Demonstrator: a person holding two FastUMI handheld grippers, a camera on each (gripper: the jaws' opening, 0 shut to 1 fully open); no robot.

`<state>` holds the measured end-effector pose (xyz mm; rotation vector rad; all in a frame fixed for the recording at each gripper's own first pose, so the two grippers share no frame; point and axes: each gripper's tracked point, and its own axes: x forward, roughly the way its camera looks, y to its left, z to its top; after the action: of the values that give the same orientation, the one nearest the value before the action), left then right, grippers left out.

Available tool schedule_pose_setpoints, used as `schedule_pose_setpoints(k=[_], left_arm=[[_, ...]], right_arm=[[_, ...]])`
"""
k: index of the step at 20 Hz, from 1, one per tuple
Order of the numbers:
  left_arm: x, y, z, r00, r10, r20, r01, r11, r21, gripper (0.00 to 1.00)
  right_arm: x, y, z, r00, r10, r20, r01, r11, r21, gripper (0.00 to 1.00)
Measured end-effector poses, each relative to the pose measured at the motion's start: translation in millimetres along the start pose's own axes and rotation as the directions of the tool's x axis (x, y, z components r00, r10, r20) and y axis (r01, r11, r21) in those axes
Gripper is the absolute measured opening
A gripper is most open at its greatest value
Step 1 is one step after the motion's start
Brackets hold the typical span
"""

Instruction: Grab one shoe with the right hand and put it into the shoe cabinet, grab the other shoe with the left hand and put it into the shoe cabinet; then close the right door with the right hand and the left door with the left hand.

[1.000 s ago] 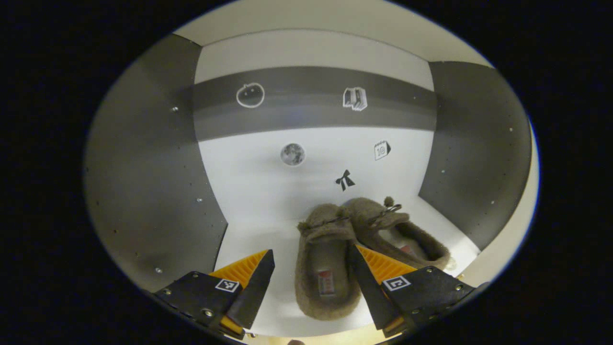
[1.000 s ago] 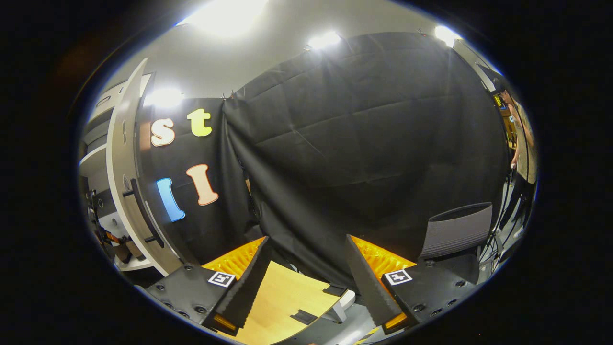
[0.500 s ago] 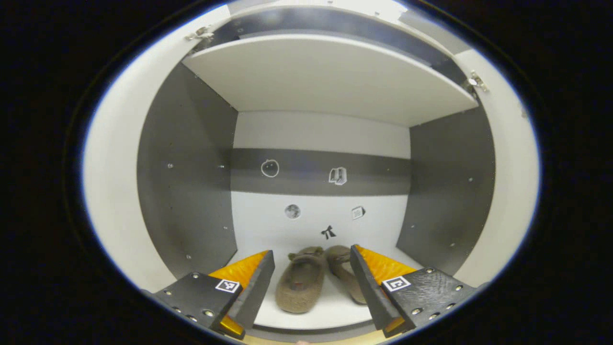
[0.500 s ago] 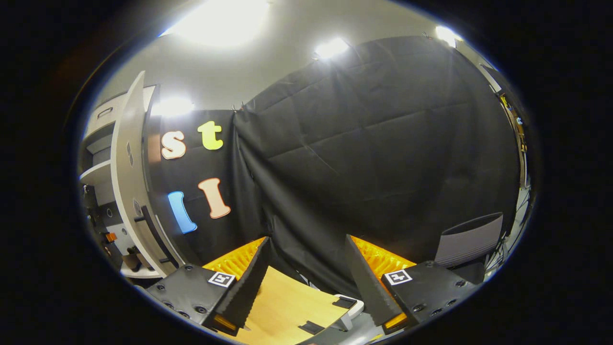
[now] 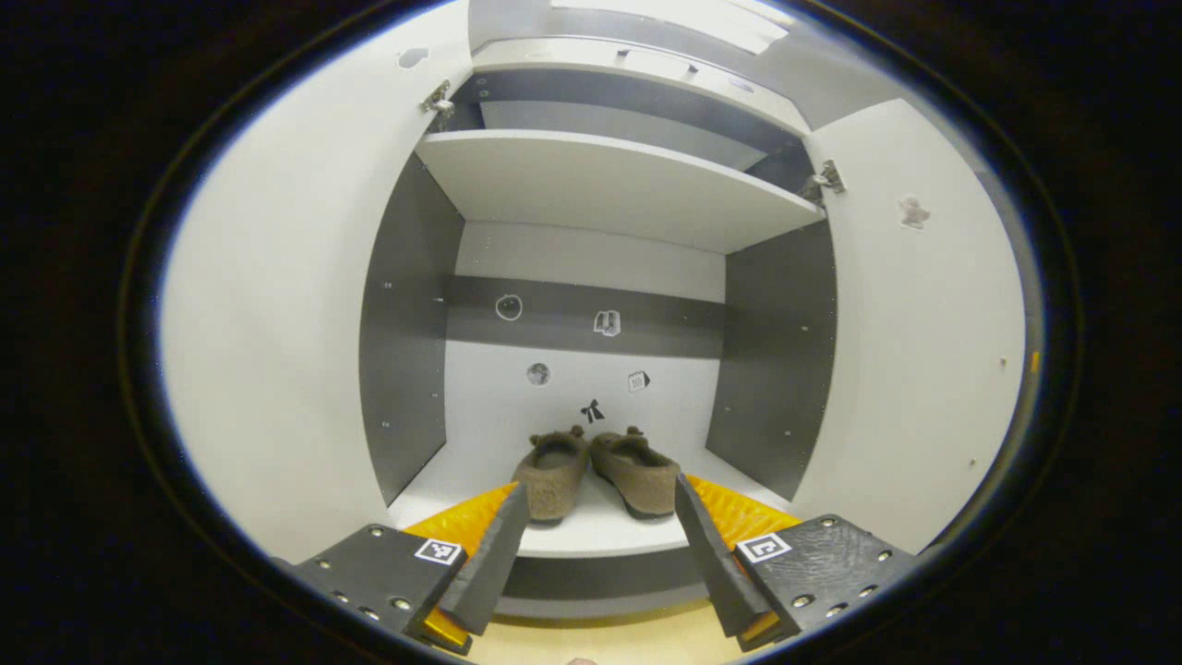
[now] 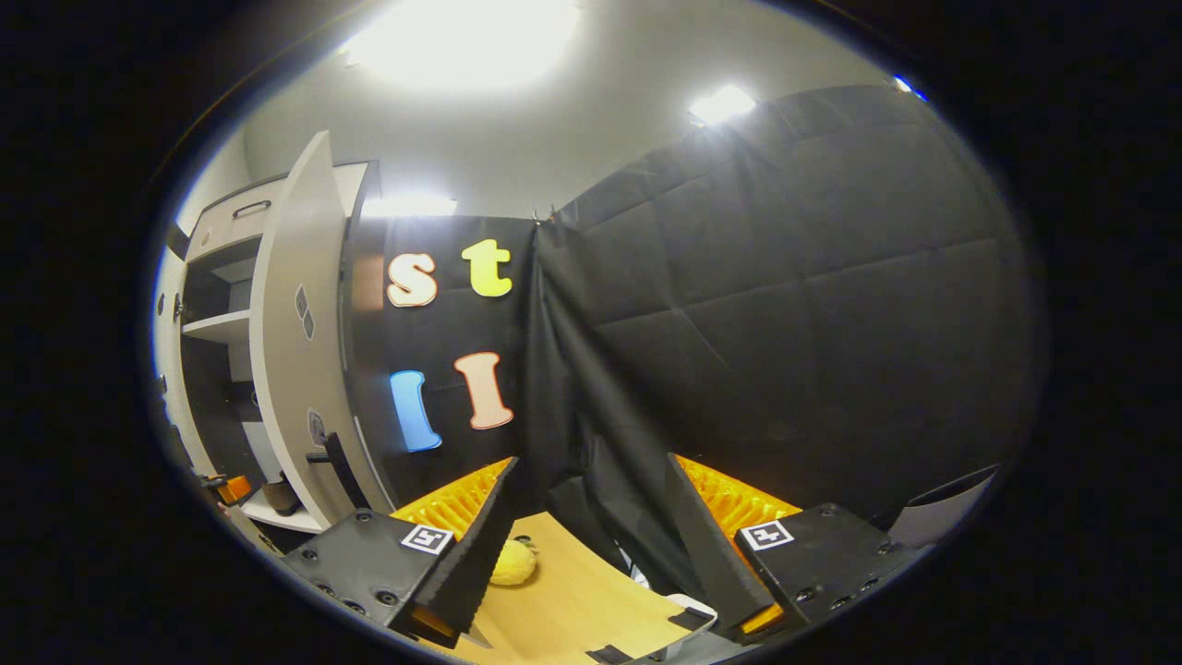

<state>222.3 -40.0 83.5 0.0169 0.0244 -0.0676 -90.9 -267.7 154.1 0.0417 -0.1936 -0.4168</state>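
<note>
Shoes [image 5: 591, 469] stand side by side inside the cabinet [image 5: 591, 185]; left gripper [image 5: 598, 540] and right gripper [image 6: 591, 536] both have fingers apart, holding nothing.

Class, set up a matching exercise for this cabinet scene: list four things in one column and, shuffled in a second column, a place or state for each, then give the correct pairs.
Things
1. shoes
2. doors
3. left claw
4. yellow ball

Places or states
A. open, holding nothing
B. on the wooden floor
C. side by side on the bottom shelf
D. swung open on both sides

Pairs: 1-C, 2-D, 3-A, 4-B
</note>
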Motion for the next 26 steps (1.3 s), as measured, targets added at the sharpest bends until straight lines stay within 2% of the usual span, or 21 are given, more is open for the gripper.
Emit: schedule_pose_setpoints(k=[3, 4, 5, 6, 7, 8, 12, 13, 14, 15, 16, 19, 20, 21, 25, 26], left_arm=[[-32.2, -2.4, -15.6, 0.999, -0.008, -0.043, 0.008, 1.0, 0.015, 0.99], [-41.2, -3.3, -20.2, 0.998, -0.009, -0.057, 0.009, 1.0, -0.003, 0.99], [-48.6, -4.0, -22.5, 0.997, -0.007, -0.071, 0.005, 1.0, -0.017, 0.99], [-56.4, -5.0, -24.7, 0.997, -0.006, -0.08, 0.003, 1.0, -0.03, 0.99], [-64.0, -7.5, -23.9, 0.997, -0.012, -0.08, 0.01, 0.999, -0.034, 0.99], [-70.6, -9.8, -22.8, 0.997, -0.015, -0.074, 0.013, 1.0, -0.028, 0.92], [-86.8, -11.0, -28.1, 0.996, 0.008, -0.084, -0.01, 1.0, -0.015, 0.91], [-89.3, -12.8, -31.2, 0.996, 0.011, -0.09, -0.013, 1.0, -0.027, 0.91], [-90.4, -13.0, -35.6, 0.995, 0.013, -0.097, -0.016, 0.999, -0.038, 0.91], [-89.3, -13.9, -37.5, 0.995, 0.011, -0.101, -0.016, 0.999, -0.048, 0.91], [-88.4, -14.5, -38.4, 0.995, 0.007, -0.101, -0.013, 0.998, -0.055, 0.92], [-78.7, -19.8, -42.4, 0.993, -0.04, -0.111, 0.034, 0.998, -0.06, 0.92], [-75.2, -22.8, -45.1, 0.991, -0.062, -0.119, 0.055, 0.997, -0.06, 0.92], [-72.6, -26.2, -47.6, 0.988, -0.084, -0.131, 0.077, 0.995, -0.058, 0.92], [-71.0, -31.9, -44.8, 0.98, -0.15, -0.13, 0.144, 0.988, -0.056, 0.91], [-72.7, -33.6, -44.3, 0.977, -0.171, -0.128, 0.165, 0.985, -0.056, 0.91]], right_arm=[[31.7, 16.8, -4.1, 0.997, 0.076, -0.019, -0.076, 0.997, -0.02, 0.97], [41.7, 29.8, -4.0, 0.993, 0.115, -0.021, -0.115, 0.993, -0.012, 0.97], [51.8, 47.6, -5.2, 0.987, 0.159, -0.02, -0.159, 0.987, -0.005, 0.92], [60.2, 63.6, -7.5, 0.979, 0.205, -0.023, -0.205, 0.979, -0.005, 0.97], [65.9, 80.1, -13.1, 0.968, 0.249, -0.033, -0.249, 0.968, -0.012, 0.97], [70.0, 94.6, -18.7, 0.957, 0.288, -0.046, -0.289, 0.957, -0.022, 0.97], [75.1, 141.2, -42.7, 0.905, 0.409, -0.112, -0.417, 0.907, -0.059, 0.98], [76.8, 142.4, -46.0, 0.906, 0.406, -0.122, -0.416, 0.906, -0.071, 0.98], [77.4, 141.7, -44.3, 0.905, 0.407, -0.121, -0.418, 0.905, -0.076, 0.92], [74.7, 140.8, -42.8, 0.907, 0.404, -0.12, -0.414, 0.907, -0.071, 0.9], [72.1, 140.8, -42.9, 0.906, 0.403, -0.126, -0.413, 0.909, -0.06, 0.94], [66.8, 144.9, -41.1, 0.919, 0.376, -0.123, -0.386, 0.919, -0.077, 0.94], [64.4, 148.3, -39.8, 0.921, 0.37, -0.118, -0.382, 0.92, -0.094, 0.89], [59.8, 155.5, -39.4, 0.92, 0.374, -0.113, -0.385, 0.917, -0.104, 0.94], [25.1, 195.5, -49.1, 0.896, 0.424, -0.135, -0.432, 0.901, -0.034, 0.95], [18.8, 205.3, -48.3, 0.894, 0.429, -0.129, -0.435, 0.9, -0.021, 0.9]])
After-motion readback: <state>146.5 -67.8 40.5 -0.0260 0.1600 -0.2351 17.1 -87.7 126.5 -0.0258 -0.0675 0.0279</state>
